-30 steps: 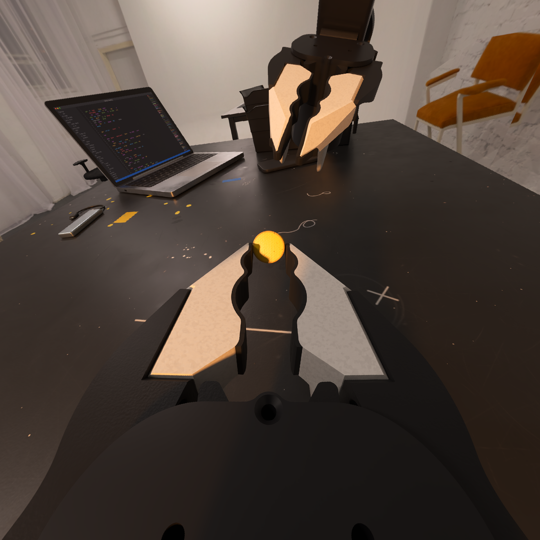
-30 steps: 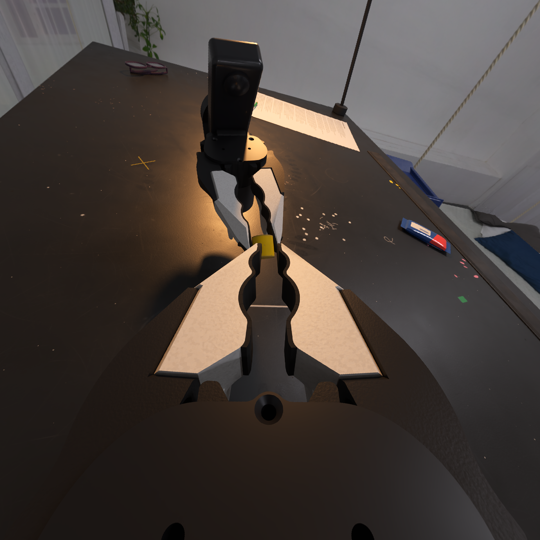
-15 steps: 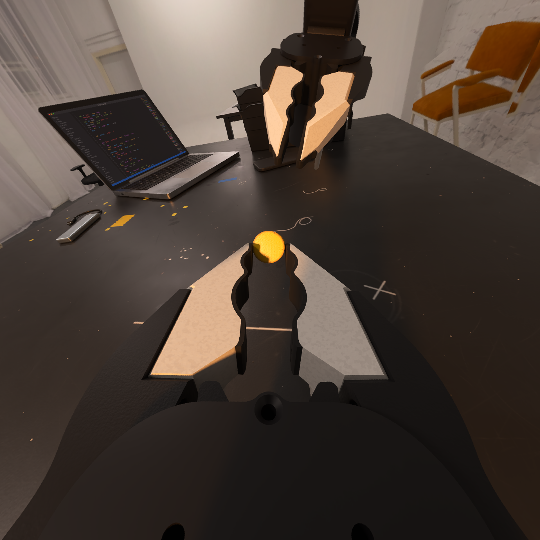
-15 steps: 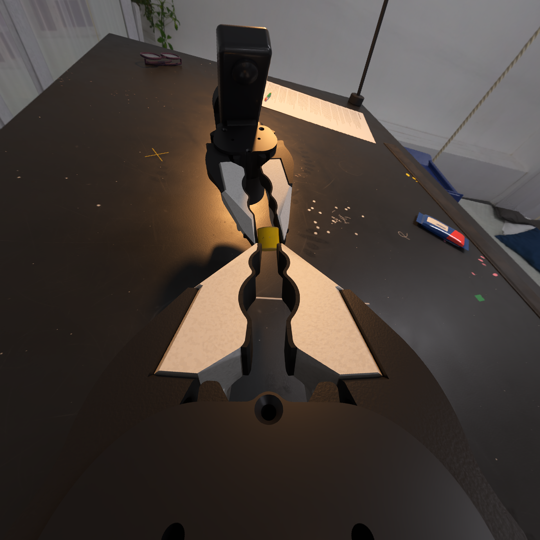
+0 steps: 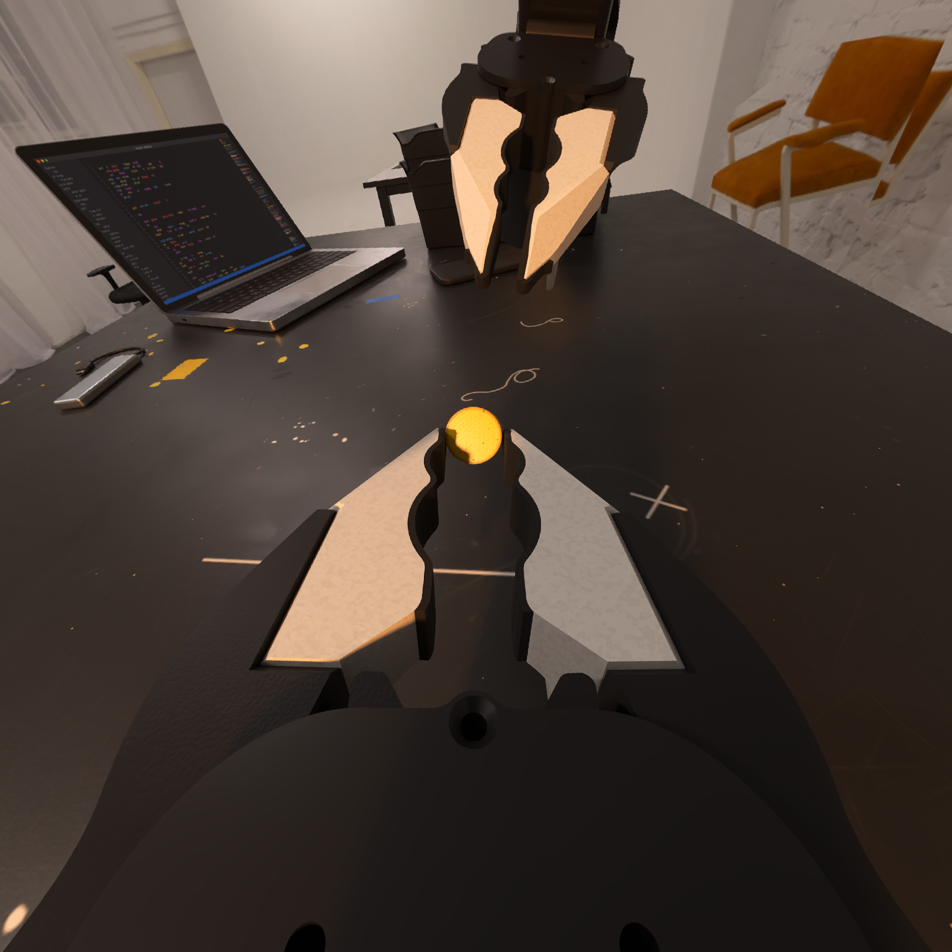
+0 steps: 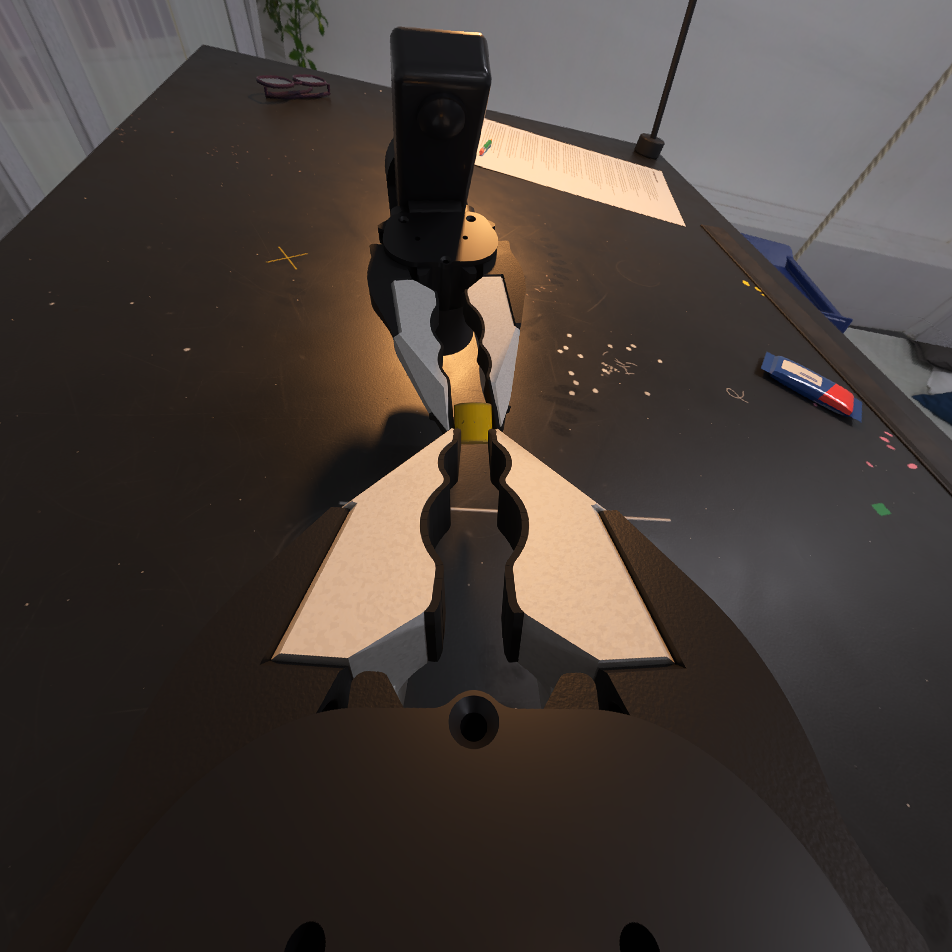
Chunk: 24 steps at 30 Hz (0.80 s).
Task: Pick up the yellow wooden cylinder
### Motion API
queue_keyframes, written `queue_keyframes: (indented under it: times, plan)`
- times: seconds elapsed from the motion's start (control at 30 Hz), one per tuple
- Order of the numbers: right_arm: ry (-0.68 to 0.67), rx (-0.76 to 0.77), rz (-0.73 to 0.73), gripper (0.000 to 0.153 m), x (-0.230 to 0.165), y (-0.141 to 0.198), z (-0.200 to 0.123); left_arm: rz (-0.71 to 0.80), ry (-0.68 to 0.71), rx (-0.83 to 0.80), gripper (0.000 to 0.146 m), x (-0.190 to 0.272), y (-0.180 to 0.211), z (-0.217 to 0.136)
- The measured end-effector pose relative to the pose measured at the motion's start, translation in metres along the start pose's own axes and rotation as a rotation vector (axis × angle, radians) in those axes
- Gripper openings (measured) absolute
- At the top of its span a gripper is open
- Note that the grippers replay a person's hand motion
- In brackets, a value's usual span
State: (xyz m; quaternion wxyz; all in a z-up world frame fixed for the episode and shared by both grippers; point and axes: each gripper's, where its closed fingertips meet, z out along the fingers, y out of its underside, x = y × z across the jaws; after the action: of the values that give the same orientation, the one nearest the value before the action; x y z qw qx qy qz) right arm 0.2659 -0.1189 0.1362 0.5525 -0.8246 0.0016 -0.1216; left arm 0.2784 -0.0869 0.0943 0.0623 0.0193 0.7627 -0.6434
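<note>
Dark table: left gripper jaws clamp yellow cylinder (unlabelled).

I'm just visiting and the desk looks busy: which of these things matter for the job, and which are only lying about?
For the job:
yellow cylinder
left claw, shut on it
right claw, not holding anything

Lying about:
laptop
small grey adapter
glasses
sheet of paper
blue and red packet
orange chair

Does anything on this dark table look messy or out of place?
Little stands out: yellow paint flecks beside the laptop, and white specks right of the left tongs, which grip the yellow cylinder.
</note>
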Motion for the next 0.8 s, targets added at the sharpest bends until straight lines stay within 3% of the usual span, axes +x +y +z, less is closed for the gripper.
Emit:
queue_keyframes:
  times: [0.37,0.53,0.8]
  plan:
    - [-0.004,0.024,0.047,0.010,0.0042,0.0003,0.0051,-0.112,0.051,-0.006,0.022,-0.0013,0.0041,0.0035]
    - [-0.013,0.040,0.052,0.010,0.0033,-0.0017,0.0054,-0.055,0.017,0.003,0.022,-0.0019,0.0021,0.0019]
    - [0.010,0.084,0.051,0.010,0.0093,-0.0026,0.0048,-0.103,-0.015,0.032,0.022,-0.0076,-0.0016,0.0013]
